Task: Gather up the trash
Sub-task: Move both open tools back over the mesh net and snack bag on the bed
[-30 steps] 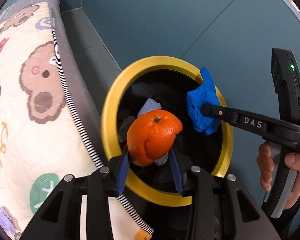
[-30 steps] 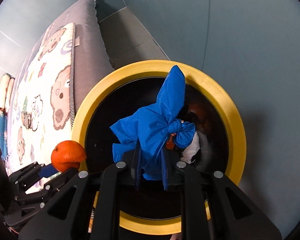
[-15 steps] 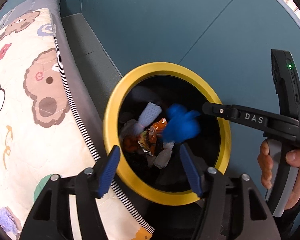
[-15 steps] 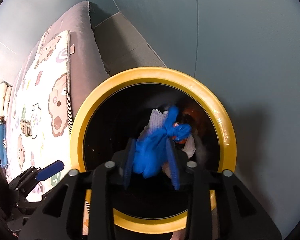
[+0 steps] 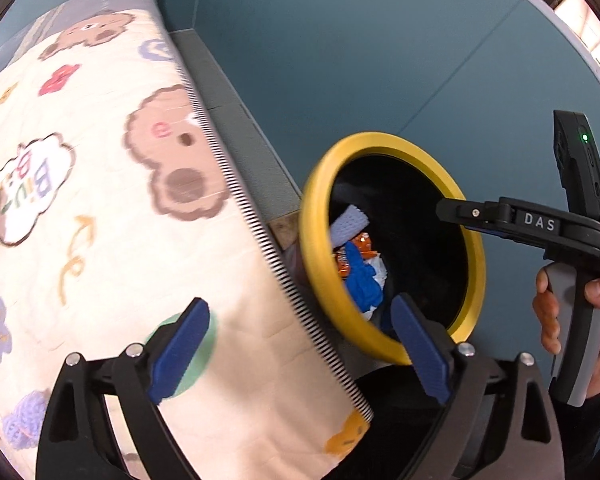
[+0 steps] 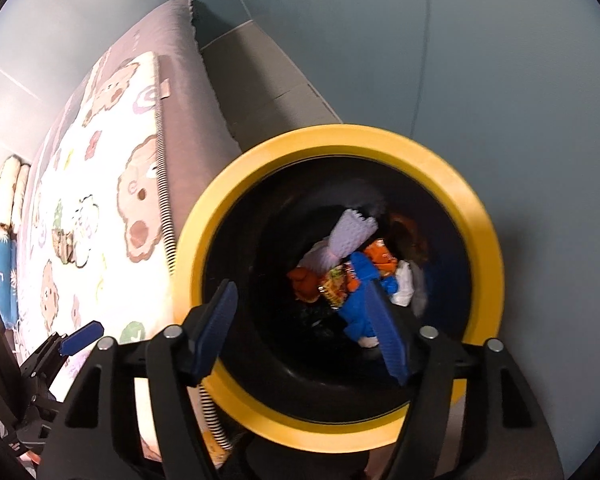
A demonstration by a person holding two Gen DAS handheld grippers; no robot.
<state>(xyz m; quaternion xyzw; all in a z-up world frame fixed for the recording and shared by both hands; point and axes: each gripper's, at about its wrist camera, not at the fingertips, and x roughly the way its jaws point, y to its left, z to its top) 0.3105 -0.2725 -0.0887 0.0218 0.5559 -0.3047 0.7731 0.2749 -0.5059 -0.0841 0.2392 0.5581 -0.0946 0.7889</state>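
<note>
We see the bin [image 6: 340,148], black inside with a yellow rim, standing on the floor [image 5: 380,60] just beside the bed [image 5: 100,200]. Our right claw [image 6: 300,332] hangs over its mouth, pointing steeply down; its jaws have just been opening and now stand apart with nothing between the pads. The blue glove [image 6: 360,304] lies loose on the heap at the bottom of the bin, below the claw and well clear of it, next to an orange wrapper [image 6: 380,258], a white foam net [image 6: 352,232], a white wad [image 6: 404,286] and the orange [image 6: 304,280], which sits at the heap's left edge, partly in shadow. Our left claw [image 5: 300,354] is off to the side, over the bed's edge; its jaws have also just been opening and are spread wide and empty, one pad over the quilt [image 5: 60,240], the other over the bin's rim. In the left view the same trash shows inside the bin: the glove [image 5: 360,280], the wrapper [image 5: 362,244] and the net [image 5: 350,224]. A hand [image 5: 572,312] grips the right claw's handle at the frame's right edge. The quilt has bear and flower patterns and a striped border, which runs close along the bin's near side.
</note>
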